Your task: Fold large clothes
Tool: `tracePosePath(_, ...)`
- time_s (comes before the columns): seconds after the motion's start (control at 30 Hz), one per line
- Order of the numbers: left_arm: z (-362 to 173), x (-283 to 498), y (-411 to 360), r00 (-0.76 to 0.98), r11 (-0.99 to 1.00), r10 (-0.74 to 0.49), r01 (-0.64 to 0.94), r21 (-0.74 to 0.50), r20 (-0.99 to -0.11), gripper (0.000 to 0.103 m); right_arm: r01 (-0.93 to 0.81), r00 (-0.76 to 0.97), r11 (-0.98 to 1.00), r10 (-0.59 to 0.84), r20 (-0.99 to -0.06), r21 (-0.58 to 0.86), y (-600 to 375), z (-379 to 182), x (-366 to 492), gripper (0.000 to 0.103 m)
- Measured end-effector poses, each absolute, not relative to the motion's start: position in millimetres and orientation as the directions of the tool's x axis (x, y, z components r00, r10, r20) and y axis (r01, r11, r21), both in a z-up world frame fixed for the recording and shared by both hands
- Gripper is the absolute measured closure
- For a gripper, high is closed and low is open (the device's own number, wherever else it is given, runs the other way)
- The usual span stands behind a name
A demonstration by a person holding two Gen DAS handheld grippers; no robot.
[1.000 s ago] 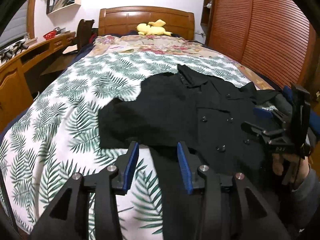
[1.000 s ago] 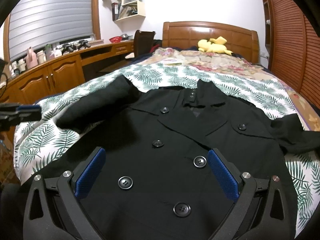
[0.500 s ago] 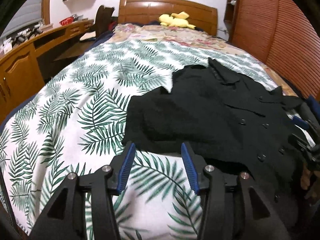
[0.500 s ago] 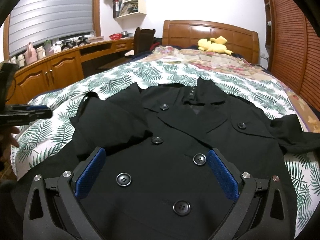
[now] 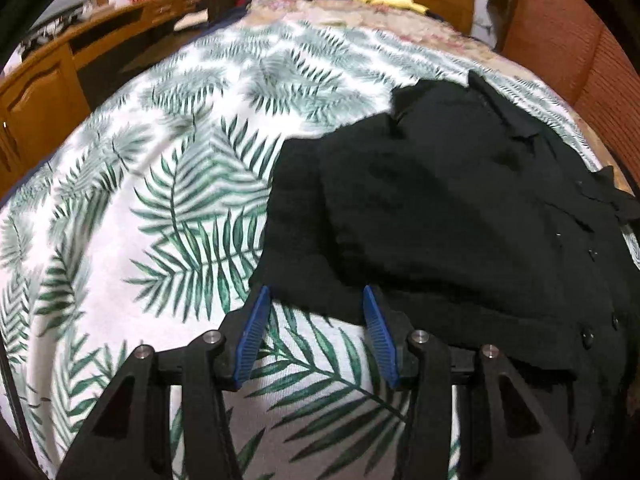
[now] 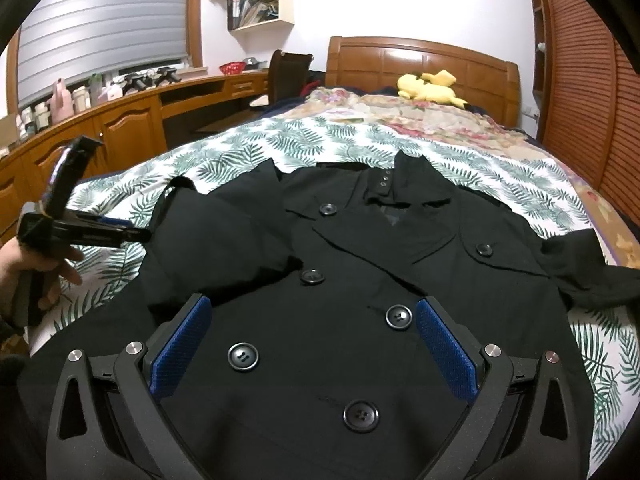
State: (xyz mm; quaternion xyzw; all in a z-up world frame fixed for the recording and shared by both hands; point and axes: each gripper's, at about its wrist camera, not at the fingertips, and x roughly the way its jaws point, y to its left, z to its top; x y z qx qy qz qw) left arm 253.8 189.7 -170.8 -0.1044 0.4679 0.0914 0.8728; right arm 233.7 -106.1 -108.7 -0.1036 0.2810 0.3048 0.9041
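Two views look down a bed [image 5: 168, 184] covered by a white spread printed with green fern leaves. Farther up lies a floral quilt [image 6: 420, 114], and a yellow plush toy [image 6: 428, 86] rests against the wooden headboard [image 6: 424, 60]. A long wooden desk [image 6: 120, 112] runs along the wall on your left, carrying bottles and small objects under a window with closed grey blinds [image 6: 104, 20]. A dark chair [image 6: 288, 72] stands at the desk's far end, and white wall shelves [image 6: 264, 0] hang above it. Slatted wooden wardrobe doors [image 6: 580, 72] line the wall on your right.

The black coat [image 6: 360, 264] lies front-up on the spread near the foot of the bed, collar pointing toward the headboard. It is double-breasted, with large black buttons [image 6: 242, 357] in two columns. Its sleeve [image 6: 224, 236] on your left is folded in across the chest; the other sleeve [image 6: 588, 268] trails out over the spread toward the wardrobe side.

Your left tool [image 5: 312, 300] is released, its blue-padded fingers [image 5: 250, 334] parted on either side of the folded sleeve's edge, gripping nothing. Your right tool [image 6: 312, 312] is also released, spread wide above the coat's lower front, with buttons showing between its fingers
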Motion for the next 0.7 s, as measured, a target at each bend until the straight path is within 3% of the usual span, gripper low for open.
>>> tracePosePath(0.27, -175.1, 253.2, 191.6, 0.544, 0.958, 0.039, -0.258, -0.123, -0.838, 0.056, -0.61, 0.651, 0.792, 0.491, -0.579, -0.014, -106.6, -111.1, 234.8, 0.0)
tracePosePath(0.37, -169.6, 253.8, 187.1, 0.559, 0.965, 0.058, -0.244, -0.097, -0.827, 0.076, -0.608, 0.653, 0.794, 0.488, -0.58, -0.016, -107.6, -111.0, 235.2, 0.0)
tracePosePath(0.43, -165.1, 256.0, 185.4, 0.568, 0.968, 0.072, -0.239, -0.081, -0.82, 0.1, -0.607, 0.654, 0.795, 0.487, -0.579, -0.018, -108.4, -110.8, 235.1, 0.0)
tracePosePath(0.7, -93.4, 244.2, 147.9, 0.702, 0.98, 0.131, -0.2, -0.017, -0.701, 0.103, -0.593, 0.677, 0.805, 0.483, -0.555, -0.024, -123.1, -101.5, 229.1, 0.0)
